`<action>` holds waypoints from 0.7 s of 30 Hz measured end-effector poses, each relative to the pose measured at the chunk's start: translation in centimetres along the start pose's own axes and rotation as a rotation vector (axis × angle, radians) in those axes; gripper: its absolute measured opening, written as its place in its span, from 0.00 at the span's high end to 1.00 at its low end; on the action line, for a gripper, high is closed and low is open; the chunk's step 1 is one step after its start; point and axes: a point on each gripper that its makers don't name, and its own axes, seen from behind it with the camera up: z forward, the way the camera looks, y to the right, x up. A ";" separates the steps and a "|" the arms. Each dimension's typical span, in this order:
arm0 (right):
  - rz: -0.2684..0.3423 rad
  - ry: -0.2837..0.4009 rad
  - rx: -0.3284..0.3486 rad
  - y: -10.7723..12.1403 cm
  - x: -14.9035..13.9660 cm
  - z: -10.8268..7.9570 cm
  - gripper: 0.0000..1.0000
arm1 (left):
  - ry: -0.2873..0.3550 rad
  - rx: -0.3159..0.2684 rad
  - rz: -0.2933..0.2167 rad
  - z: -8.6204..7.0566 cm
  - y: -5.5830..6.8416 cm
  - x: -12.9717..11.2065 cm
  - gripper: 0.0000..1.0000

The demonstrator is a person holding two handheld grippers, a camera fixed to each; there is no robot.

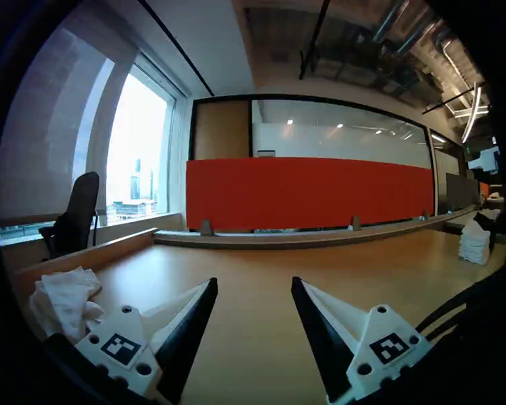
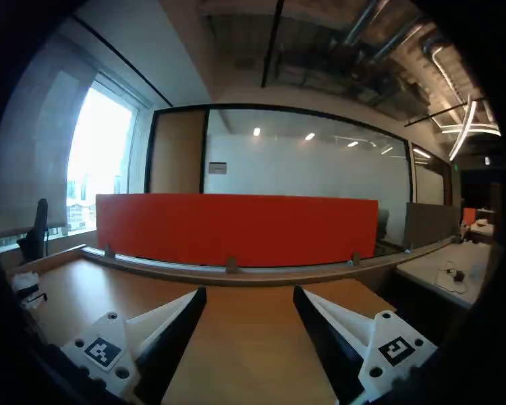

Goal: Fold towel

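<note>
A crumpled white towel [image 1: 64,300] lies on the wooden table [image 1: 266,270] at the near left in the left gripper view, just left of my left gripper [image 1: 254,287]. That gripper hovers over bare wood, open, nothing between its fingers. A stack of folded white towels [image 1: 474,243] sits at the table's far right. In the right gripper view my right gripper [image 2: 249,295] is open too, above the wooden table [image 2: 253,337], and holds nothing. A bit of white cloth [image 2: 25,287] shows at the far left edge.
A red divider panel [image 1: 307,192] stands along the table's back edge, also the red divider panel [image 2: 236,229]. A black office chair [image 1: 74,216] sits by the window at left. A white desk [image 2: 448,270] with cables lies to the right.
</note>
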 end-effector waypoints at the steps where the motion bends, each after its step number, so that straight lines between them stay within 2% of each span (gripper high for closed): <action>1: -0.001 0.003 0.002 0.1 -0.2 0.1 0.00 | 0.000 0.000 0.000 0.0 0.0 0.0 0.20; 11: 0.020 0.023 0.010 0.7 -3.0 0.5 0.00 | 0.001 0.000 0.000 0.0 0.1 -0.2 0.20; 21: 0.022 -0.008 0.009 1.9 -8.7 0.5 0.00 | 0.001 0.000 0.000 0.0 0.2 -0.3 0.20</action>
